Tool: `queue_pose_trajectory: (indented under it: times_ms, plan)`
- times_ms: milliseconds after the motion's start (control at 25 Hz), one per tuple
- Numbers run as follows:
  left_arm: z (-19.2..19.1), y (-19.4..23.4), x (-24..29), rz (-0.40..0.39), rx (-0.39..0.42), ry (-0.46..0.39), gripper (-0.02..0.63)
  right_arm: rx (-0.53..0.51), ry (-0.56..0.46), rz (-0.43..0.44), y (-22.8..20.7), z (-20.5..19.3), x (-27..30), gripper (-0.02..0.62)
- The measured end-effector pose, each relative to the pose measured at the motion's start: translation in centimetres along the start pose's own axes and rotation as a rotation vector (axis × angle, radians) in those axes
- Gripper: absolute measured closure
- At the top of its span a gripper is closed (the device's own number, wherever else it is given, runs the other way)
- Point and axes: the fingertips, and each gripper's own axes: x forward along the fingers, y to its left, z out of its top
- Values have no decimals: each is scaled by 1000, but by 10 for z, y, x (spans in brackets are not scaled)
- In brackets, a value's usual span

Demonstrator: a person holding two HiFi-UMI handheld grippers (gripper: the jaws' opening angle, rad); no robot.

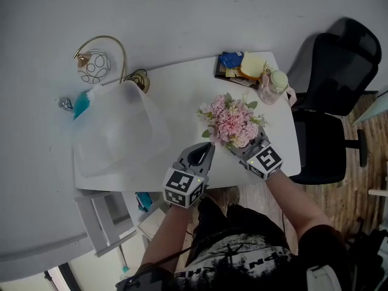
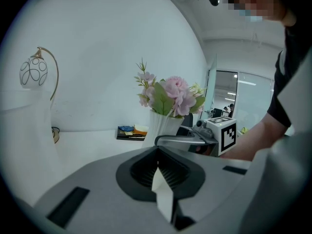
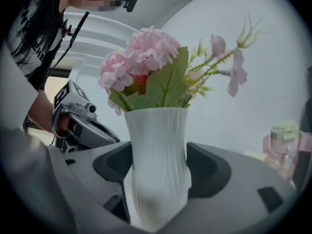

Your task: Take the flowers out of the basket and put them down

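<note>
A bunch of pink flowers (image 1: 233, 123) with green leaves stands in a white ribbed vase (image 3: 156, 155). My right gripper (image 1: 245, 146) is shut on the vase's lower body, its dark pads pressing both sides in the right gripper view (image 3: 158, 172). The vase is near the table's front edge, mostly hidden under the blooms in the head view. My left gripper (image 1: 203, 151) is just left of the flowers with its jaws shut; a thin white sliver shows between its pads (image 2: 161, 179), and I cannot tell what it is. The flowers (image 2: 168, 94) rise ahead of it.
A large translucent white basket (image 1: 115, 132) takes up the left of the white table (image 1: 182, 83), with a gold arc lamp (image 1: 95, 65) behind it. A dark tray of snacks (image 1: 237, 65) and a pink bottle (image 1: 273, 85) are at the back right. A black chair (image 1: 333, 102) stands right.
</note>
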Motion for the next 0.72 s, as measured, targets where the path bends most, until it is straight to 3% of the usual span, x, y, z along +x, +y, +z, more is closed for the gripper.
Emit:
queue_pose_trajectory:
  times_ms: [360, 720]
  plan:
    - [4, -10, 0, -6, -5, -2, 593, 67, 85, 3, -5, -18, -5, 242]
    - [7, -18, -9, 11, 11, -6, 594, 63, 111, -30, -5, -18, -31, 241]
